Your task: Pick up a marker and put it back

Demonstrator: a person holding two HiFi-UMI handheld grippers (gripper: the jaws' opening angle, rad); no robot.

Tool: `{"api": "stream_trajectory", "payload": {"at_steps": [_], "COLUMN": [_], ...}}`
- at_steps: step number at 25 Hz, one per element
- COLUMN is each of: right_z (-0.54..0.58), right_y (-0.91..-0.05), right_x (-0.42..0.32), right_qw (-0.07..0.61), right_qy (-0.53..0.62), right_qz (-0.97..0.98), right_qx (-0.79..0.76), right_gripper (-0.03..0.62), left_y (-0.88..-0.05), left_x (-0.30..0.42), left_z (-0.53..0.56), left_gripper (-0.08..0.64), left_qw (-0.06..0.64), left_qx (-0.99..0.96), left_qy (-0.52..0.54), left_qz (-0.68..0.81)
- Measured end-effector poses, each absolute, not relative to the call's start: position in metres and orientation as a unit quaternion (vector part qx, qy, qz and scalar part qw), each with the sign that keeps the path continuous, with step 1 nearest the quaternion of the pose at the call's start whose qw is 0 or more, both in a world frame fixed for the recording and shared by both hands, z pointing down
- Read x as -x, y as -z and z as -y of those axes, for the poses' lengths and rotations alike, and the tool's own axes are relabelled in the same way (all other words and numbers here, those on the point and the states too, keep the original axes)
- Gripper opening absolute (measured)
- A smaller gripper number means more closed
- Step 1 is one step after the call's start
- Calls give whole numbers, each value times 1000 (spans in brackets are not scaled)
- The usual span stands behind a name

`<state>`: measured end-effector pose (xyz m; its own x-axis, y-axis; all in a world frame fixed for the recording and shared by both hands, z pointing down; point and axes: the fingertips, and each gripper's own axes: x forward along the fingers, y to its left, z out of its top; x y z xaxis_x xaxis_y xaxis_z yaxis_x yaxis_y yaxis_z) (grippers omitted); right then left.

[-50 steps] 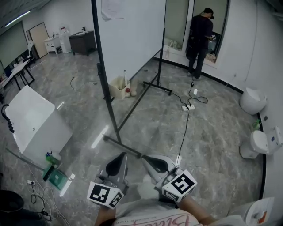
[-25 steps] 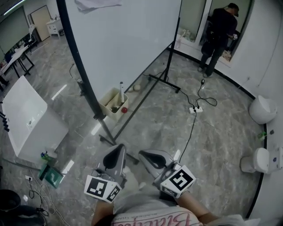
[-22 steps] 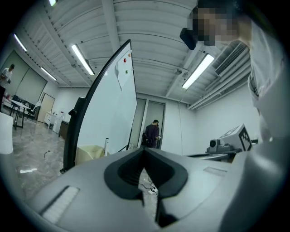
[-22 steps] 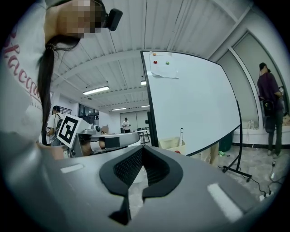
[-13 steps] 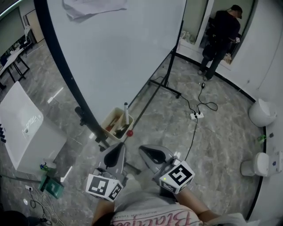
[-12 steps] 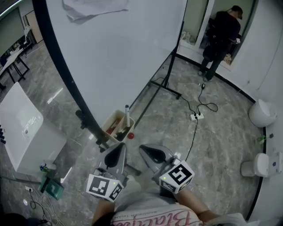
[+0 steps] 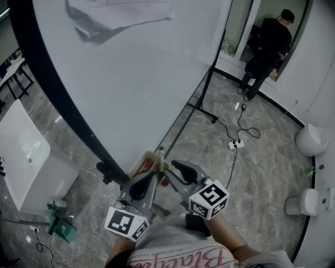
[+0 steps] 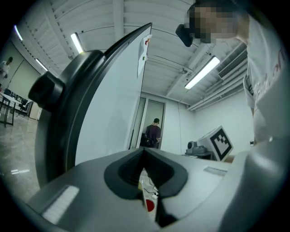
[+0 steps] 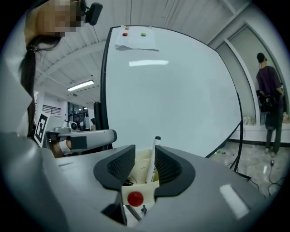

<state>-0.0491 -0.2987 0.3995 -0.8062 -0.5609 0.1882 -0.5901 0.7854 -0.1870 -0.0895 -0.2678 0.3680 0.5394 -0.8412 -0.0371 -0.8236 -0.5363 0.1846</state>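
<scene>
A cream marker box (image 7: 147, 163) hangs on the whiteboard stand, with a red magnet (image 9: 135, 198) on its front. A white marker with a dark cap (image 9: 153, 157) stands upright in the box (image 9: 138, 168); its tip (image 7: 161, 152) pokes out above the rim. My right gripper (image 7: 177, 167) points at the box. Its jaws are opening, and the marker shows through the gap (image 9: 144, 152) just beyond the tips, untouched. My left gripper (image 7: 140, 188) sits beside it at the box's near side, its jaws (image 8: 144, 156) shut with nothing in them.
The large whiteboard (image 7: 131, 78) on its black stand fills the space ahead, with paper (image 7: 120, 15) pinned at its top. A person (image 7: 267, 52) stands in the far doorway. A power strip and cable (image 7: 235, 144) lie on the floor. A white cabinet (image 7: 26, 157) stands at the left.
The whiteboard and marker box have come much closer. Both grippers have moved forward and now reach the box, which was well ahead of them before.
</scene>
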Motion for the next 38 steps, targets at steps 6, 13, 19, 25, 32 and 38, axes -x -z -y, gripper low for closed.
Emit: {"api": "stream_trajectory", "payload": {"at_steps": [6, 13, 19, 25, 32, 38], "right_z": [327, 344, 339, 327, 307, 302], "right_y": [-414, -421, -412, -362, -301, -291], "right_x": [71, 87, 90, 76, 56, 52], "right_qw": [85, 106, 94, 23, -67, -82], "right_qy": [-167, -185, -184, -129, -22, -8], "right_qz": [946, 950, 960, 975, 983, 982], "right_qx": [-263, -226, -186, -177, -167, -168], "right_gripper": [133, 77, 61, 61, 61, 61], "left_y": [-367, -360, -358, -347, -326, -323], "left_x": [103, 112, 117, 118, 115, 114], "left_z": [277, 279, 278, 274, 272, 273], "left_gripper": [-2, -2, -2, -2, -2, -2], "left_qw": [71, 60, 54, 37, -5, -9], "left_qx": [-857, -830, -812, -804, -809, -805], "left_qy": [60, 70, 74, 80, 101, 96], "left_qz": [507, 550, 576, 588, 578, 585]}}
